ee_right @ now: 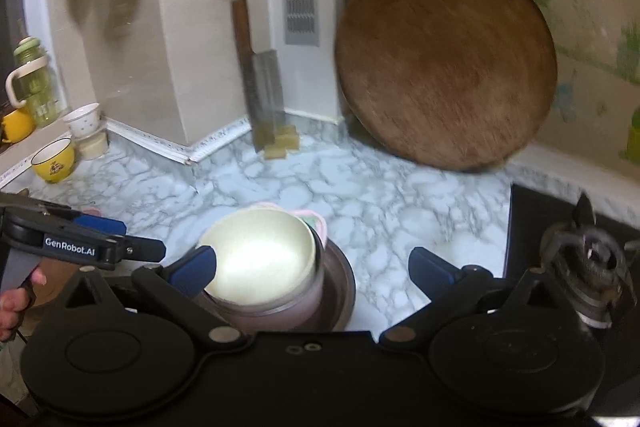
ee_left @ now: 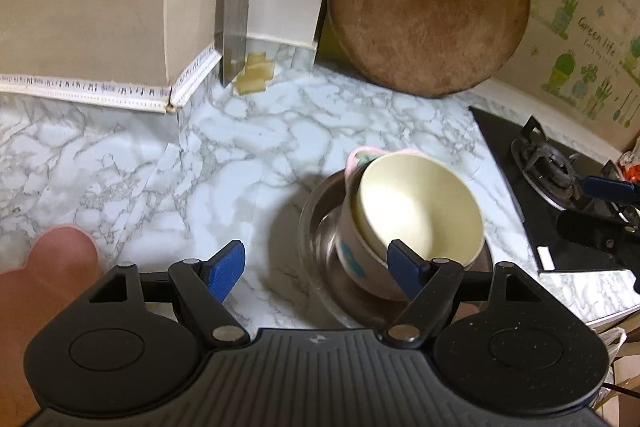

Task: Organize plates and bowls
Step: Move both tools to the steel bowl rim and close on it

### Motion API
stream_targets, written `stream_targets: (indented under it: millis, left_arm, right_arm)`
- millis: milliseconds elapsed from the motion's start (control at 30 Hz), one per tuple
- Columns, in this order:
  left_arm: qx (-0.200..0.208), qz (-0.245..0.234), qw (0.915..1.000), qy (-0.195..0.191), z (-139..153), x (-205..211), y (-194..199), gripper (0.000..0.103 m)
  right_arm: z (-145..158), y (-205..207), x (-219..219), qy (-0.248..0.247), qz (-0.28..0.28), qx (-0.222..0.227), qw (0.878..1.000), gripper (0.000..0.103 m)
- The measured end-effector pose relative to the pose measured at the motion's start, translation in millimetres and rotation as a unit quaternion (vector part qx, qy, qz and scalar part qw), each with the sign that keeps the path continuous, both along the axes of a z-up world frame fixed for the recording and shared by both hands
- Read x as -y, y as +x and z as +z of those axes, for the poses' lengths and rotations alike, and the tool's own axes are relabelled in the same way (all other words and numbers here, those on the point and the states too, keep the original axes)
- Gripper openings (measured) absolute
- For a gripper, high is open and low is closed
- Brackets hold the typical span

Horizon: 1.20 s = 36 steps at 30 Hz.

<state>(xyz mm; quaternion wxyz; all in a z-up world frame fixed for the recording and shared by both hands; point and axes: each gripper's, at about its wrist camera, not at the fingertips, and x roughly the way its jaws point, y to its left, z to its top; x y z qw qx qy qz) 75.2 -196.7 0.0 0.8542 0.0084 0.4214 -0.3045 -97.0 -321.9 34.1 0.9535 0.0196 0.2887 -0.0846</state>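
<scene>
1. At about eight o'clock in the left wrist view lies a pink plate [ee_left: 48, 267], partly hidden behind the left gripper [ee_left: 320, 267]. It sits on the marble counter [ee_left: 224, 155], well apart from the stack.
2. The left gripper has its jaws spread with nothing between them. Its right pad [ee_left: 402, 269] shows in front of the stack, but I cannot tell whether it touches.
3. The stack stands at four o'clock in that view: a cream bowl [ee_left: 420, 211] nested, tilted, in a white bowl [ee_left: 352, 259], on a steel plate [ee_left: 320, 227]. A pink rim [ee_left: 356, 157] peeks out behind; what it belongs to is unclear.
4. In the right wrist view the same cream bowl [ee_right: 260, 263] sits at six o'clock, the right gripper [ee_right: 312, 269] just over it. Its jaws are spread wide; the left pad [ee_right: 196, 263] is at the bowl's rim and the other is over bare counter, so nothing is pinched.
5. At three o'clock is the stove burner [ee_right: 592, 263]; at one o'clock the round wooden board [ee_right: 444, 67] leans on the wall.
6. Judgement: the stacking step looks done, bowl set down. Next likely calls for fetching the pink plate, a thin-edge pinch on its rim.
</scene>
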Motion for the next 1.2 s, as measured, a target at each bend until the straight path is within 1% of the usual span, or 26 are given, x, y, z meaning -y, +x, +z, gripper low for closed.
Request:
stream_targets:
  millis: [200, 333, 433, 500, 567, 700, 800, 867, 900, 933, 1067, 1133, 1200]
  left_arm:
    - [-0.007, 0.01, 0.9997, 0.023, -21, 5, 9, 0.078]
    - [-0.021, 0.013, 0.9991, 0.035, -37, 9, 17, 0.078]
    - [-0.034, 0.016, 0.9985, 0.04, -45, 13, 21, 0.078]
    - [-0.04, 0.021, 0.998, 0.044, -50, 15, 24, 0.078]
    - [-0.04, 0.023, 0.9978, 0.048, -53, 18, 26, 0.078]
    - [-0.046, 0.022, 0.9973, 0.053, -59, 23, 30, 0.077]
    - [-0.054, 0.02, 0.9971, 0.05, -63, 27, 31, 0.077]
    - [-0.055, 0.019, 0.9972, 0.048, -63, 29, 31, 0.071]
    - [-0.059, 0.016, 0.997, 0.048, -64, 31, 32, 0.065]
    - [-0.066, 0.016, 0.9967, 0.045, -65, 32, 33, 0.06]
    - [-0.075, 0.019, 0.9963, 0.039, -66, 34, 36, 0.048]
    - [-0.074, 0.021, 0.9961, 0.044, -65, 35, 37, 0.033]
    - [-0.076, 0.022, 0.9957, 0.046, -65, 37, 38, 0.031]
  right_arm:
    - [-28, 6, 26, 0.022, -0.034, -0.039, 0.998, 0.102]
    - [-49, 14, 44, 0.048, -0.049, -0.068, 0.995, 0.094]
    - [-60, 23, 53, 0.068, -0.055, -0.083, 0.993, 0.085]
    - [-67, 30, 55, 0.073, -0.058, -0.091, 0.991, 0.082]
    - [-72, 36, 55, 0.073, -0.053, -0.099, 0.991, 0.077]
    - [-76, 46, 53, 0.068, -0.042, -0.113, 0.99, 0.075]
    - [-80, 53, 53, 0.068, -0.039, -0.123, 0.989, 0.072]
    - [-82, 58, 52, 0.065, -0.036, -0.13, 0.989, 0.062]
    - [-83, 61, 52, 0.065, -0.035, -0.134, 0.988, 0.06]
    - [-84, 63, 52, 0.068, -0.033, -0.138, 0.988, 0.055]
    - [-88, 70, 52, 0.077, -0.027, -0.149, 0.985, 0.042]
    - [-89, 74, 52, 0.082, -0.024, -0.154, 0.984, 0.037]
    - [-89, 76, 51, 0.084, -0.022, -0.158, 0.984, 0.033]
